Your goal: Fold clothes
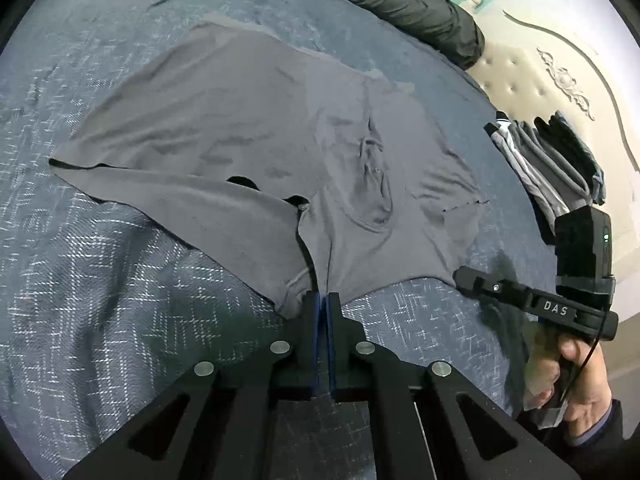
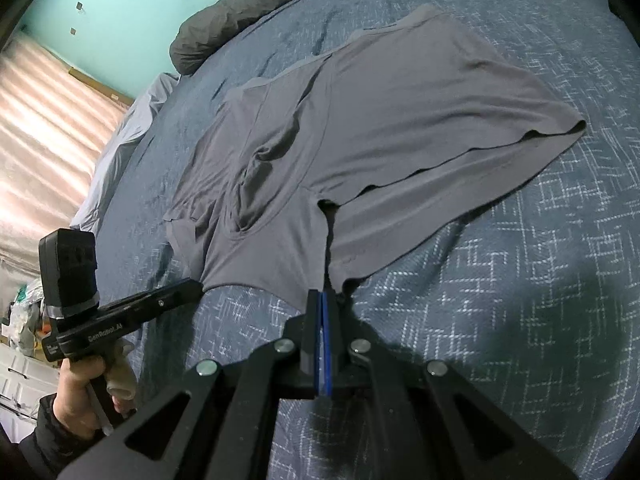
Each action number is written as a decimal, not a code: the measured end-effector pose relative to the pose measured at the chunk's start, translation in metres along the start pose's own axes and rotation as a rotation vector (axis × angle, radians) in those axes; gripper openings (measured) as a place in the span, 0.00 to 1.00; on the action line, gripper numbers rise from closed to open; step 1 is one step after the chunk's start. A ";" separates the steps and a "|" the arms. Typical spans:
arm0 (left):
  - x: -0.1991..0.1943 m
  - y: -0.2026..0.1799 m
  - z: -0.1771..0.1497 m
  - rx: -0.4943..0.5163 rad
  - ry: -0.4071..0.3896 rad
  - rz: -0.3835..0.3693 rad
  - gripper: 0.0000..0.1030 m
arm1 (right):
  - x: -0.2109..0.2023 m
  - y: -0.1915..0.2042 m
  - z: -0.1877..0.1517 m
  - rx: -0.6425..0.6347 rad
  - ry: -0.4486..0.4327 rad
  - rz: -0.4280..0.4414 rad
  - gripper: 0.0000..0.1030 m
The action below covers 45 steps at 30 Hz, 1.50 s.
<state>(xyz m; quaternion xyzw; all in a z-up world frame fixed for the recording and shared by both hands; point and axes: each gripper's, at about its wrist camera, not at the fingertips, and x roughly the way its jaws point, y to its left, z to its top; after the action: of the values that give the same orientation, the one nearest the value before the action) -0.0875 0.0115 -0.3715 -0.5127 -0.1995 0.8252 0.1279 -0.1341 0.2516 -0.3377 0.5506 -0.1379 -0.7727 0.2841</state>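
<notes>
- Grey boxer shorts (image 1: 248, 128) lie spread flat on the blue patterned bedspread (image 1: 100, 280), waistband away from me and leg hems toward me, in the left wrist view.
- My left gripper (image 1: 327, 300) has its tongs pressed together on the near hem of the shorts, right at the crotch seam; the cloth bunches into the blue pads (image 1: 320, 320).
- In the same view the right gripper (image 1: 464, 278) reaches toward the neighbouring hem corner, held by a hand (image 1: 576, 384); from this side I cannot tell how its tongs stand.
- A stack of folded clothes (image 1: 560, 160) sits at the bed's edge beyond it, and a dark quilt (image 1: 420, 4) lies bundled behind the shorts.
- In the right wrist view the shorts (image 2: 400, 112) stretch away from the right gripper (image 2: 322, 298), whose tongs are clamped tight on the hem near the leg opening.
- The left gripper (image 2: 192, 286) shows from the side, its tip at the other hem corner, with the hand (image 2: 80, 392) on its grip.
- I judge the fabric thin, light and limp: it will sag and drape between grips, wrinkle easily, and may slip from a shallow pinch.
- Best holds, in my view, are the stitched hems and the waistband, where the cloth is doubled.
</notes>
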 end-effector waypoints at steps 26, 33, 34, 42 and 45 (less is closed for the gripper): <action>0.010 -0.003 0.013 0.032 -0.036 0.063 0.31 | 0.006 0.009 0.013 0.021 -0.026 -0.021 0.02; -0.026 0.021 0.020 -0.037 -0.123 0.069 0.40 | -0.014 0.004 0.014 0.060 -0.084 -0.001 0.02; -0.033 0.029 0.024 -0.058 -0.143 0.083 0.45 | -0.019 0.004 0.016 0.061 -0.105 0.001 0.02; -0.061 0.109 0.040 -0.243 -0.232 0.213 0.48 | -0.039 -0.017 0.026 0.118 -0.211 0.026 0.02; -0.059 0.121 0.040 -0.282 -0.234 0.207 0.48 | -0.037 -0.027 0.027 0.138 -0.213 0.024 0.02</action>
<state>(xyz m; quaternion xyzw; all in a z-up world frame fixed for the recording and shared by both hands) -0.0982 -0.1284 -0.3642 -0.4441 -0.2730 0.8516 -0.0546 -0.1588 0.2926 -0.3137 0.4821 -0.2266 -0.8120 0.2385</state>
